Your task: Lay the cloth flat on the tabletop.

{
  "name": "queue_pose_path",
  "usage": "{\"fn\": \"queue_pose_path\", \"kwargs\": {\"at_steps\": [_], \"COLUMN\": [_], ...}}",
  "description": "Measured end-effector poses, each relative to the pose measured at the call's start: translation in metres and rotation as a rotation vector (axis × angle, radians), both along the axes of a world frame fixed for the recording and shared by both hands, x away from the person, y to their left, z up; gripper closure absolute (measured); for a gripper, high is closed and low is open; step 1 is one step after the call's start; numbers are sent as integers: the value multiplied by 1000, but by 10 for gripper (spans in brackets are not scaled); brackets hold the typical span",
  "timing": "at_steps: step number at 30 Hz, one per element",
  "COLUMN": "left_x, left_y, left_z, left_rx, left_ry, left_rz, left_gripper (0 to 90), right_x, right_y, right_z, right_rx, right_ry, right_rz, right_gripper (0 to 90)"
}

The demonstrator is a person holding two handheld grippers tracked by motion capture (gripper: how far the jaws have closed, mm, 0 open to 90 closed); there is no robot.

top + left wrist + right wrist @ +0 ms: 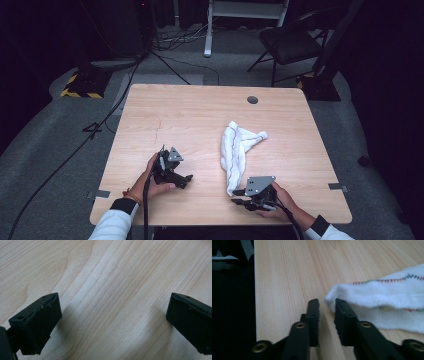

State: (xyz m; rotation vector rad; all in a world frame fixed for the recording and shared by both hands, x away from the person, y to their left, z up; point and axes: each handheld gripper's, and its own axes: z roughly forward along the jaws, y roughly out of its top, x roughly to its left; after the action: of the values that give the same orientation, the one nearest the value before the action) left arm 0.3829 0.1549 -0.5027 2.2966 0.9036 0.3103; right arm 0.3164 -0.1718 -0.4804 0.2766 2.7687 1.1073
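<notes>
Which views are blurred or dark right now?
High view: wooden table evenly lit, surroundings dark, white folded towel sharp. Left gripper view: soft throughout, jaws cast shadows on the wood. Right gripper view: near jaws blurred, the towel's coloured stitching is clearer.

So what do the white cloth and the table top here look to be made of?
Cloth: soft, fuzzy white fabric, probably terry or cotton, matte; it lies limp in folds, with multicoloured stitching along the hem. Table: light wood-grain surface, smooth with a faint sheen; the even grain lines could be laminate or veneer rather than solid wood, which the pictures cannot settle.
</notes>
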Motion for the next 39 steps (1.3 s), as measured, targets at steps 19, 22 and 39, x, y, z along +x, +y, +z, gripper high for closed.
{"fn": "queue_pose_path", "kwargs": {"at_steps": [19,22,39], "left_x": [4,9,31], "left_y": [-28,-51,-141], "left_z": [21,32,57], "left_rx": [9,-11,-66], "left_ry": [3,-39,-171], "left_rz": [-29,-64,-151], "left_gripper": [163,163,227], "right_x": [49,68,87], "right_y": [-98,-117,-127], "right_z": [16,7,-12], "right_rx": [78,61,-5], "right_ry": [-27,-31,-8], "right_rz": [-364,-476,-554], "right_gripper": [435,427,399]}}
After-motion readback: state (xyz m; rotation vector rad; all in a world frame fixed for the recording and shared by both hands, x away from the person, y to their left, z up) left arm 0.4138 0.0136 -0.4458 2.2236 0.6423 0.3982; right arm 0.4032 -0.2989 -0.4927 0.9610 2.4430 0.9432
